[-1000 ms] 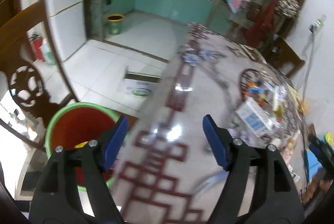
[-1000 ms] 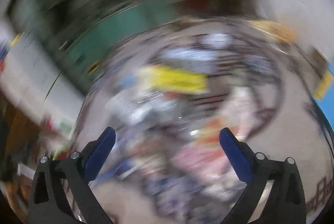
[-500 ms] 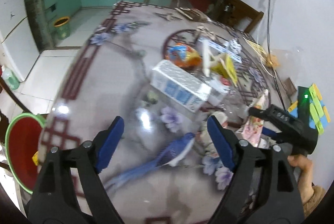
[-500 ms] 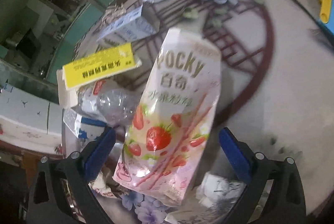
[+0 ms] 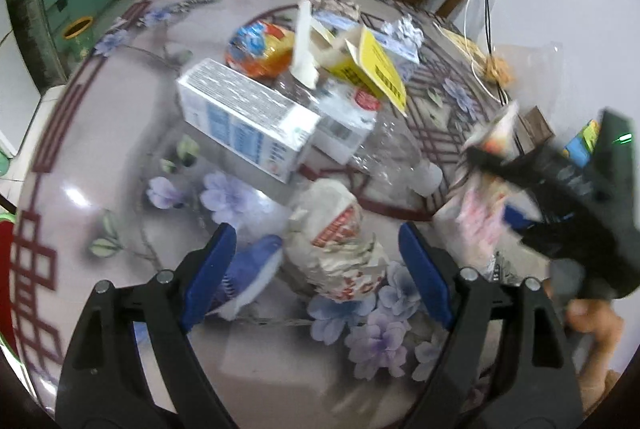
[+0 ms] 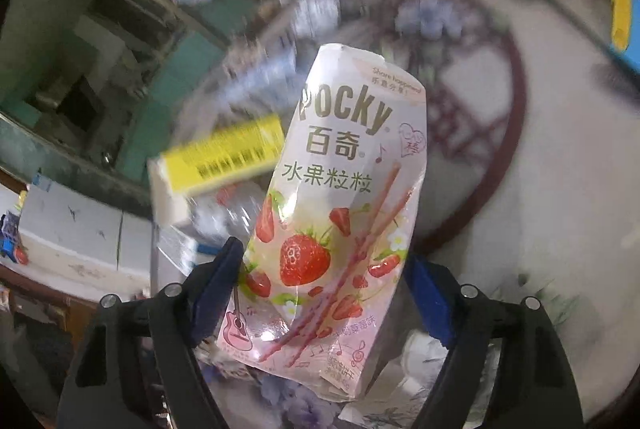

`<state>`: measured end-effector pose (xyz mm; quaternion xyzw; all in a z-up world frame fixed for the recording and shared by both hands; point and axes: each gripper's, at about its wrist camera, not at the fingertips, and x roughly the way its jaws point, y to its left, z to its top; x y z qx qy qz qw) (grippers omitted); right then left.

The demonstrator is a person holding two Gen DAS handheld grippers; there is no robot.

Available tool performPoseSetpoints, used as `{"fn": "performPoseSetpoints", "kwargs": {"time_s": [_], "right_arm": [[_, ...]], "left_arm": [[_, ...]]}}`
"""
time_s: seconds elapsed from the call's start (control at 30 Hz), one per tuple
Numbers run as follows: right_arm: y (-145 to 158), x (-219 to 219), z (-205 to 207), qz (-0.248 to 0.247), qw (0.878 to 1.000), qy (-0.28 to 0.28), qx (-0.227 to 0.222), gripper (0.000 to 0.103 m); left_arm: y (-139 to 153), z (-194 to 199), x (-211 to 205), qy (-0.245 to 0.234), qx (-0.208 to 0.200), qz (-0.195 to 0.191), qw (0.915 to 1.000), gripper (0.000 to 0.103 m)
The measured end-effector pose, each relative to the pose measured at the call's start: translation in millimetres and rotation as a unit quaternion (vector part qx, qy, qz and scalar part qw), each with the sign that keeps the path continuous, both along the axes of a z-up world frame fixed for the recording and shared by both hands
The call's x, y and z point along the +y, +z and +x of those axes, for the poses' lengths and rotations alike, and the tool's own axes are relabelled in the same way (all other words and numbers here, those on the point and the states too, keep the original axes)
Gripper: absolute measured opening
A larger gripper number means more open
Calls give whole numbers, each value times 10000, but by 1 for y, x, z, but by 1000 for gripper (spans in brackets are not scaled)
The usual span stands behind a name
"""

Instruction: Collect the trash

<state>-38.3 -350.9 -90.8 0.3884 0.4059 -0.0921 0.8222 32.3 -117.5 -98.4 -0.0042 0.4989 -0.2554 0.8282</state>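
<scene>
Right wrist view: the Pocky packet (image 6: 332, 213) is now clenched between the pads of the right tool (image 6: 324, 285) and appears lifted off the desk (image 6: 540, 165), whereas half a second ago it lay between spread jaws. Collection of this piece is judged under way. Beyond it, a yellow box (image 6: 224, 157) is blurred. The left tool (image 5: 316, 265) is held released above a crumpled wrapper (image 5: 336, 241) beside a milk carton (image 5: 244, 117).
</scene>
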Motion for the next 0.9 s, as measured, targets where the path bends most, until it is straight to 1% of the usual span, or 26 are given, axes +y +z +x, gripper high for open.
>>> {"fn": "performPoseSetpoints", "kwargs": {"time_s": [0.1,0.23,0.37,0.43,0.47,0.5,0.53,0.57,0.6,0.67,0.77,0.9], "right_arm": [[22,-3,-11,-375,9987,-166,-302,77],[29,0,-15,-617,9974,-166,-346,77],[30,4,-14,-729,9968,-82,-317,77],[30,3,-14,-800,9962,-80,-328,77],[31,4,-14,-850,9958,-84,-338,77],[32,5,-15,-904,9953,-86,-349,77],[33,5,-14,-942,9949,-81,-357,77],[34,6,-14,-990,9944,-67,-365,77],[35,7,-14,-1028,9940,-48,-371,77],[37,12,-14,-1134,9928,16,-388,77],[39,18,-14,-1324,9903,101,-410,77],[43,25,-12,-1519,9872,206,-441,77]], "left_arm": [[-10,2,-9,-25,145,17,9999,81],[-19,8,-15,62,233,61,9997,81],[-30,14,-15,202,372,60,9991,80],[-37,15,-15,189,517,35,9985,73],[-40,16,-14,192,645,-1,9977,65],[-42,16,-13,215,707,-23,9973,60],[-43,17,-12,248,742,-45,9969,57],[-42,18,-9,290,750,-50,9968,52],[-41,18,-7,304,728,-39,9969,46],[-35,19,-2,336,617,-53,9975,44],[-24,16,3,338,448,-128,9983,43],[0,11,11,278,53,-205,9994,43]]}}
